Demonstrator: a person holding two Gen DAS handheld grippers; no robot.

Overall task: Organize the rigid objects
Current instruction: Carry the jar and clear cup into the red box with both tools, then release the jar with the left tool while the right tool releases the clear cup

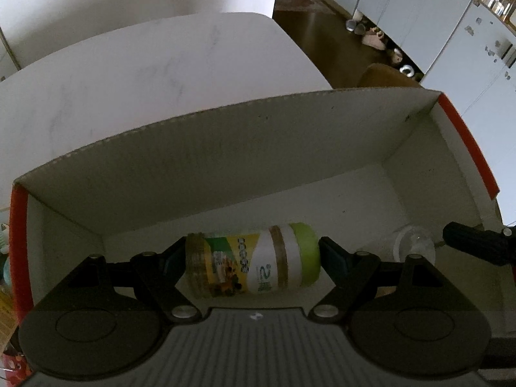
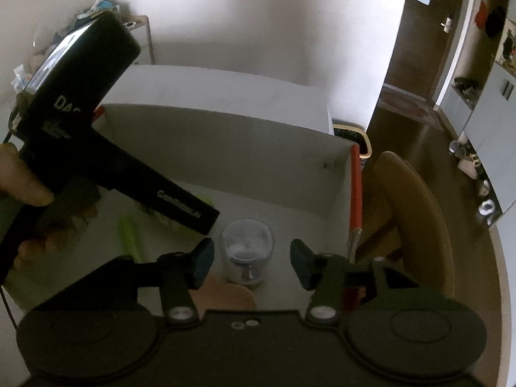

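Observation:
My left gripper (image 1: pixel 251 254) reaches down into a white cardboard box (image 1: pixel 209 161) with red edges. It is shut on a bottle (image 1: pixel 245 264) with a yellow-green label and a lime cap, held lengthwise, one pad on the base and one on the cap. To its right, a small clear jar (image 1: pixel 414 246) stands on the box floor. In the right wrist view that jar (image 2: pixel 246 242) stands upright between the fingers of my right gripper (image 2: pixel 251 259), which is open with a gap on each side. The left gripper's black body (image 2: pixel 80 113) and a hand (image 2: pixel 22 177) fill the upper left.
The box (image 2: pixel 225 148) rests on a white marble table (image 1: pixel 129 71). A brown chair (image 2: pixel 416 219) stands just right of the box, and a bin (image 2: pixel 354 135) behind it. White cabinets (image 1: pixel 419 16) line the far side of the dark floor. Packages (image 1: pixel 6 306) lie left of the box.

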